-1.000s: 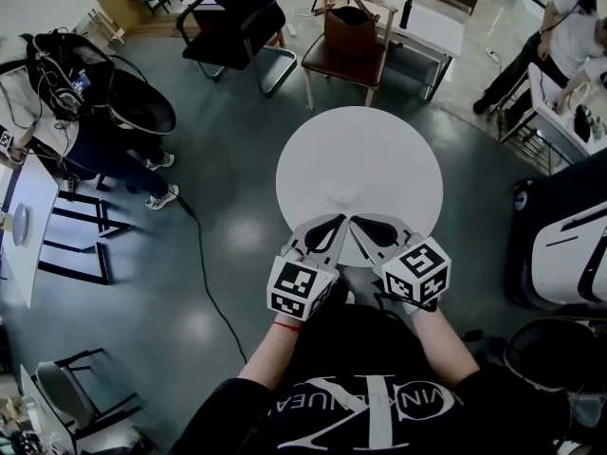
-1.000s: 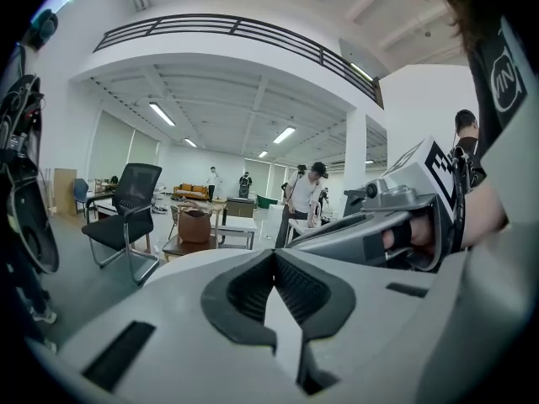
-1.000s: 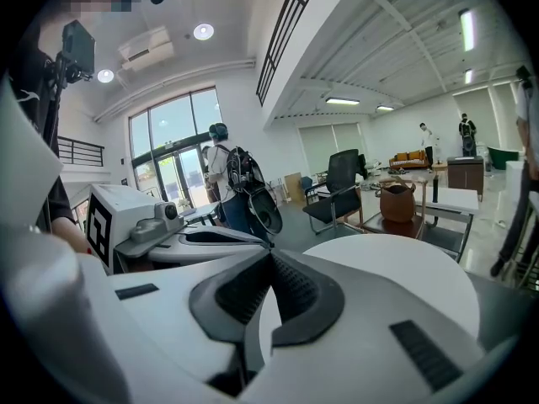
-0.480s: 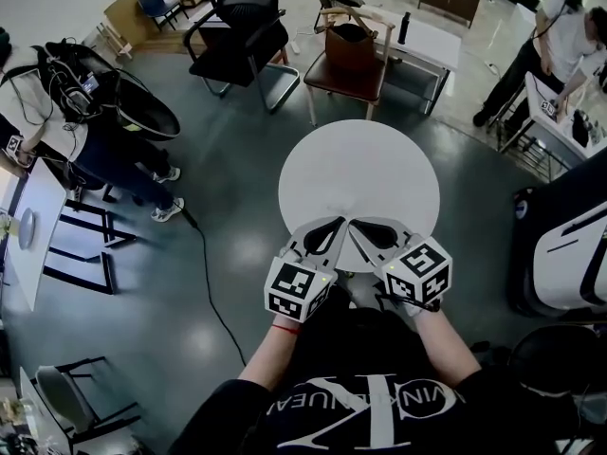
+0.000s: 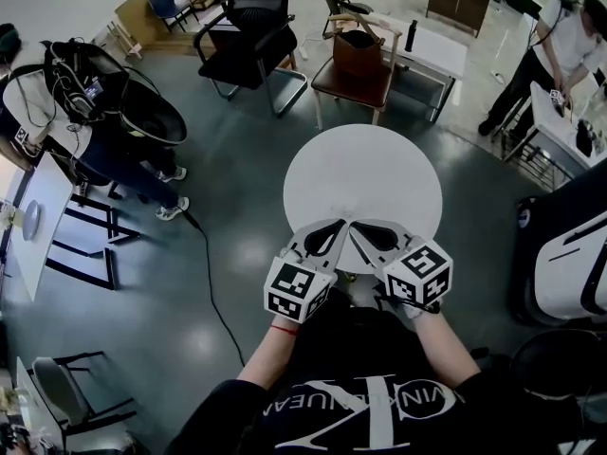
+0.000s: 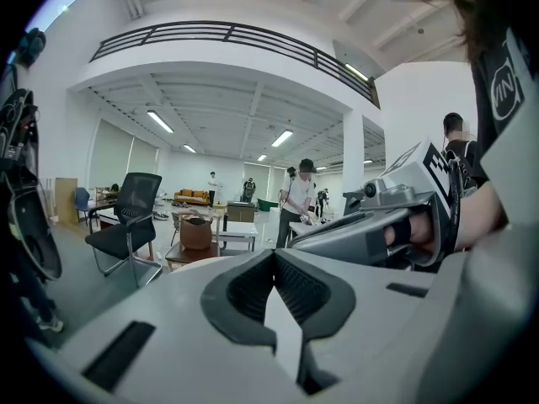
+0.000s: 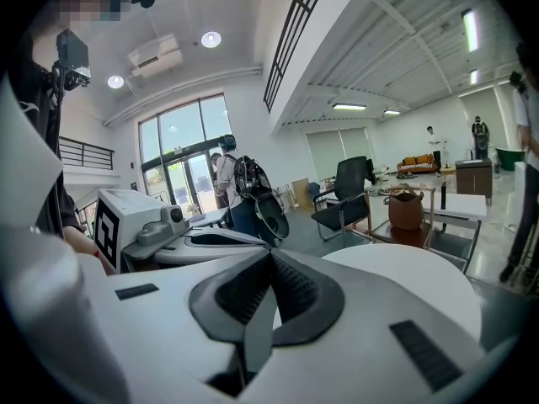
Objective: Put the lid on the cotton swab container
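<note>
No cotton swab container and no lid shows in any view. A round white table point(image 5: 365, 173) stands bare in front of me. My left gripper point(image 5: 341, 222) and right gripper point(image 5: 354, 223) hover side by side over the table's near edge, tips almost touching each other. Both are shut with nothing between the jaws. In the left gripper view the left gripper point(image 6: 271, 254) has its pads meeting, and the right gripper point(image 6: 370, 234) lies beside it. In the right gripper view the right gripper point(image 7: 269, 255) is likewise closed and empty, with the table point(image 7: 404, 276) beyond.
Behind the table stands a wooden chair with a brown bag point(image 5: 358, 50), a black office chair point(image 5: 251, 27) and a white desk point(image 5: 432, 41). A person with gear point(image 5: 57, 102) is at the left, another person point(image 5: 560, 36) at the right. A cable point(image 5: 204, 273) runs over the floor.
The head view has tilted a little, so the table sits slightly lower in the picture. Both grippers hold the same place and stay shut.
</note>
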Demonstrator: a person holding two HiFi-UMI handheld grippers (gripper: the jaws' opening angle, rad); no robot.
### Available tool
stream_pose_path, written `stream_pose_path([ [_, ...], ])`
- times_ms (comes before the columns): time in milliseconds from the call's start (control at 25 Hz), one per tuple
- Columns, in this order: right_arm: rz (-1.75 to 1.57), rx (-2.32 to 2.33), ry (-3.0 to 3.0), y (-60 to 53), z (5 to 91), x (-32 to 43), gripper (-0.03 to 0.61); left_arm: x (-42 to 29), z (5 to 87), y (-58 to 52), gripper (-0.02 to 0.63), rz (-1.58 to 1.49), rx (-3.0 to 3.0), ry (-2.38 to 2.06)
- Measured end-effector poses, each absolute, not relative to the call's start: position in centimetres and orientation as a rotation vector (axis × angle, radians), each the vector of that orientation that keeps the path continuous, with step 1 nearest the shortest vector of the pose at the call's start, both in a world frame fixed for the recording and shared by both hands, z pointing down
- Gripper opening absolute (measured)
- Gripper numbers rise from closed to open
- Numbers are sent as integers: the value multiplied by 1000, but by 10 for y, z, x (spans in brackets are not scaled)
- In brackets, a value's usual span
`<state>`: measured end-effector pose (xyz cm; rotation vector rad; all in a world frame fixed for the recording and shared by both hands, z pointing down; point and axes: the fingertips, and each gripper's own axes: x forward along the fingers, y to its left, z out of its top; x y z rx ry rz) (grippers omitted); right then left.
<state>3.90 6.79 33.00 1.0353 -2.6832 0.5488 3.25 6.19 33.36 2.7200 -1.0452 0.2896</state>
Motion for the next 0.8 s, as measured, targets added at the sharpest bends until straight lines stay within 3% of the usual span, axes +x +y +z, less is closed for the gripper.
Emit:
stream_pose_path([
  [800,672,981,-2662,30,364,2,3,0,376,19,6,395,2651,-949],
])
